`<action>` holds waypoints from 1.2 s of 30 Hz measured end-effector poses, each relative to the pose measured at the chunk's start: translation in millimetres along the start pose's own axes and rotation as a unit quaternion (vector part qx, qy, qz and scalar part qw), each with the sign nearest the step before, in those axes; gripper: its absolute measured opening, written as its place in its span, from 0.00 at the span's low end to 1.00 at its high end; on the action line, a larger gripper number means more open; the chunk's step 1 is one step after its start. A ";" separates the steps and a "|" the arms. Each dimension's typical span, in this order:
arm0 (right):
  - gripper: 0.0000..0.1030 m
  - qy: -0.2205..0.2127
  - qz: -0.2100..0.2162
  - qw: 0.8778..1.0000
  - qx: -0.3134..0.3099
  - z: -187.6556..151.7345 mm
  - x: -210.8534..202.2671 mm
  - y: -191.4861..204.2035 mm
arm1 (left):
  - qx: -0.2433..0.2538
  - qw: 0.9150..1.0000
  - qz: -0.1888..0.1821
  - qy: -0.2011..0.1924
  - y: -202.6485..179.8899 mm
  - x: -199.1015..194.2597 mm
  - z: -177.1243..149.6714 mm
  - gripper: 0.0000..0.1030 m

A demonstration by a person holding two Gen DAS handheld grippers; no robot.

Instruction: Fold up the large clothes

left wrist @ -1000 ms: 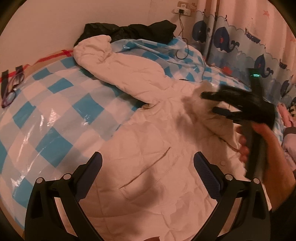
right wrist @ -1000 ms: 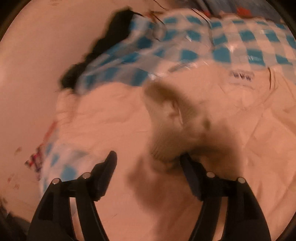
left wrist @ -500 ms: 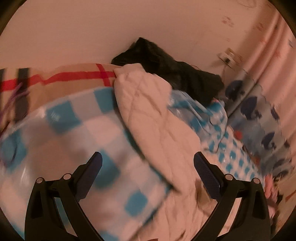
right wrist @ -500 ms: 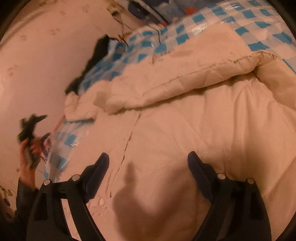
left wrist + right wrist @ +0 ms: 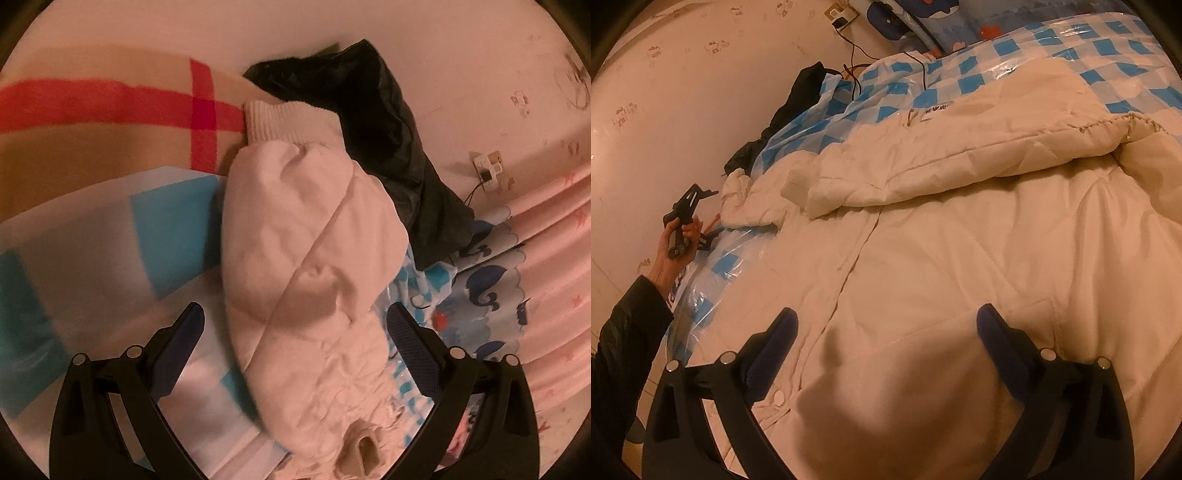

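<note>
Cream padded coat (image 5: 960, 266) spread under right hand-held gripper (image 5: 886, 332), jaws just widened, empty; left hand-held gripper (image 5: 295, 328) agape over sleeve, seemingly untouched.

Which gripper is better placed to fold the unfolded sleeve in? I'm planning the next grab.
Probably left: the left gripper is open right over the outstretched sleeve near its ribbed cuff. The right gripper hangs open over the coat's front.
</note>
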State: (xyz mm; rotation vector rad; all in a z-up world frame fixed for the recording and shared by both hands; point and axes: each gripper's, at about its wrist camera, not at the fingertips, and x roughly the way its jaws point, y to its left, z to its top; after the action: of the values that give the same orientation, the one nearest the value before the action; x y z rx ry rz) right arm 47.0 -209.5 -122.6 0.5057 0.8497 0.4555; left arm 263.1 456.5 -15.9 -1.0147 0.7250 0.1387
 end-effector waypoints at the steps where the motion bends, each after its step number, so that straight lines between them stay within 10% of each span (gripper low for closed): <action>1: 0.91 0.000 0.000 1.000 0.000 0.4 0.5 0.6 | -0.009 1.000 -0.009 0.004 0.2 6.4 2.4 0.92; 4: 0.92 0.001 -0.001 1.000 0.000 0.7 1.3 1.4 | -0.026 0.998 -0.050 -0.014 -2.0 10.0 3.0 0.87; 7: 0.92 0.001 -0.001 1.000 0.000 0.5 0.2 0.9 | -0.016 0.998 -0.056 -0.002 -10.2 15.2 2.0 0.30; 9: 0.92 0.001 -0.001 1.000 0.000 0.4 0.4 1.2 | 0.032 0.999 -0.036 -0.012 -26.9 12.7 -2.6 0.17; 16: 0.92 0.003 -0.006 1.000 0.010 1.4 1.0 2.3 | 0.151 0.985 -0.057 -0.064 -106.0 -24.2 -32.2 0.08; 21: 0.92 0.002 -0.003 0.999 0.039 6.1 -2.0 1.5 | 0.260 0.957 -0.111 -0.073 -202.5 -47.9 -85.9 0.08; 28: 0.92 -0.011 0.042 0.991 0.125 13.7 -20.7 -17.3 | 0.408 0.899 -0.157 -0.008 -302.4 -33.6 -214.5 0.08; 33: 0.92 -0.036 0.046 0.984 0.170 22.6 -39.8 -32.5 | 0.538 0.826 -0.135 0.099 -327.7 34.3 -349.7 0.08; 36: 0.92 -0.054 0.041 0.978 0.197 26.6 -54.3 -45.3 | 0.618 0.759 -0.071 0.193 -307.3 99.2 -438.6 0.08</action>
State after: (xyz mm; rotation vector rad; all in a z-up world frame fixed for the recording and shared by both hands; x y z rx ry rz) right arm 44.7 -282.4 -102.5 0.9268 0.8180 0.3306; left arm 256.1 -87.6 6.2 0.2175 0.8867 -0.6525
